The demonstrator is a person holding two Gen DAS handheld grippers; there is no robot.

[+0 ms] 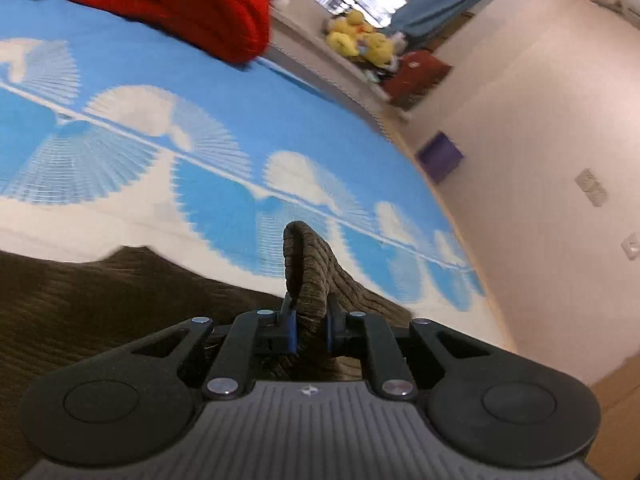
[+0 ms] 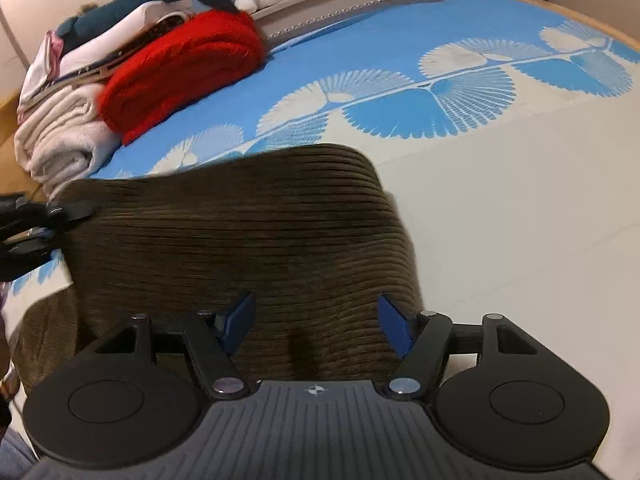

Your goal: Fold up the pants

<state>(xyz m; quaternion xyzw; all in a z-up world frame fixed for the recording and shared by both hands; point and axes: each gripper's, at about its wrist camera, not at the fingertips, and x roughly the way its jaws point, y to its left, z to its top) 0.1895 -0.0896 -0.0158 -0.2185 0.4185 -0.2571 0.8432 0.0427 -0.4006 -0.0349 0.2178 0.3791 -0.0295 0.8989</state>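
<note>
Blue-and-white bedding printed with fan-shaped leaves (image 2: 460,92) covers the bed that serves as the folding surface, and its broad open middle is presumably kept free so the garment can be laid flat there. Pushed to the far side is a folded red knitted blanket (image 2: 180,68) beside a stack of pale folded linens (image 2: 60,132), apparently finished items set out of the way. A shelf beyond the bed carries yellow plush toys (image 1: 356,36).

The brown corduroy pants (image 2: 240,240) lie across the near part of the bed, their ribbed cloth spread wide in the right wrist view. The left hand-held gripper (image 1: 312,328) has its blue pads pinched tight on a raised ridge of the corduroy, which stands up in a small loop above the jaws; gripping at an edge like this gives a handle for carrying that side over. In the right wrist view the same tool appears at the left border, at the pants' edge, though blur there makes the exact contact hard to judge.

The right hand-held gripper (image 2: 316,324) hangs just over the cloth with its jaws spread wide and nothing between the pads. It seems poised to take a matching hold on the near edge, so both corners can travel together and the fold lands square.
</note>
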